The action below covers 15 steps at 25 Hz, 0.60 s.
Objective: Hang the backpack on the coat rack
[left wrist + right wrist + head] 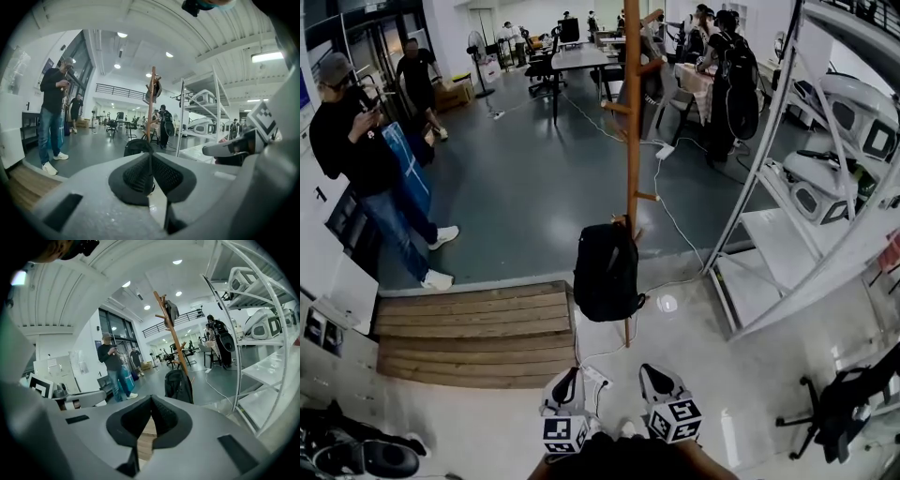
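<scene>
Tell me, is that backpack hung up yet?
Possibly done: the backpack sits against the coat rack, top at a low peg; whether it hangs or rests on the floor is unclear. In hand: nothing, the left tongs and right tongs are shut, empty. Left: check it hangs.

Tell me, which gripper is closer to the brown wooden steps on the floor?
Left. The left gripper hovers just right of the brown wooden steps; the right gripper is farther right, beyond it.
</scene>
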Motion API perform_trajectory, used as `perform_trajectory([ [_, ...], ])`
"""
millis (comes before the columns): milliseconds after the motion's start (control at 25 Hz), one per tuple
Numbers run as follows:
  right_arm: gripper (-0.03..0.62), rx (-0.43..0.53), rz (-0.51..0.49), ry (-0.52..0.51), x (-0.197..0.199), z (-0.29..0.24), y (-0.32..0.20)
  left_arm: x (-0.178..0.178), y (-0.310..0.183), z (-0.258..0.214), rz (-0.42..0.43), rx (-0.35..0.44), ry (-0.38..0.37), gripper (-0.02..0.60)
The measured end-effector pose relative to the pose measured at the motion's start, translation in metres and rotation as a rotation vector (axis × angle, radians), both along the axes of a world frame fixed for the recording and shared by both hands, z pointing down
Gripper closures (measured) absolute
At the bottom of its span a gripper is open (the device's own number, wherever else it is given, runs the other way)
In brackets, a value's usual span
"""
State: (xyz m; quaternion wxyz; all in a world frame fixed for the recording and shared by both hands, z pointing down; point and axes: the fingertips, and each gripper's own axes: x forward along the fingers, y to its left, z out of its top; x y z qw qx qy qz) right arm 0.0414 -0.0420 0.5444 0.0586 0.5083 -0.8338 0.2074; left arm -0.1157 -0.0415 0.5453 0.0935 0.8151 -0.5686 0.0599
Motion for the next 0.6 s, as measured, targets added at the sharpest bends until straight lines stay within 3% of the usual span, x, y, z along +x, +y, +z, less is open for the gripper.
perform_trajectory([
  [600,0.582,0.007,0.006,0.004,-0.025,0.002,0.001,-0.022,-0.003,0.005,0.008,-0.005,0.008,0.552],
])
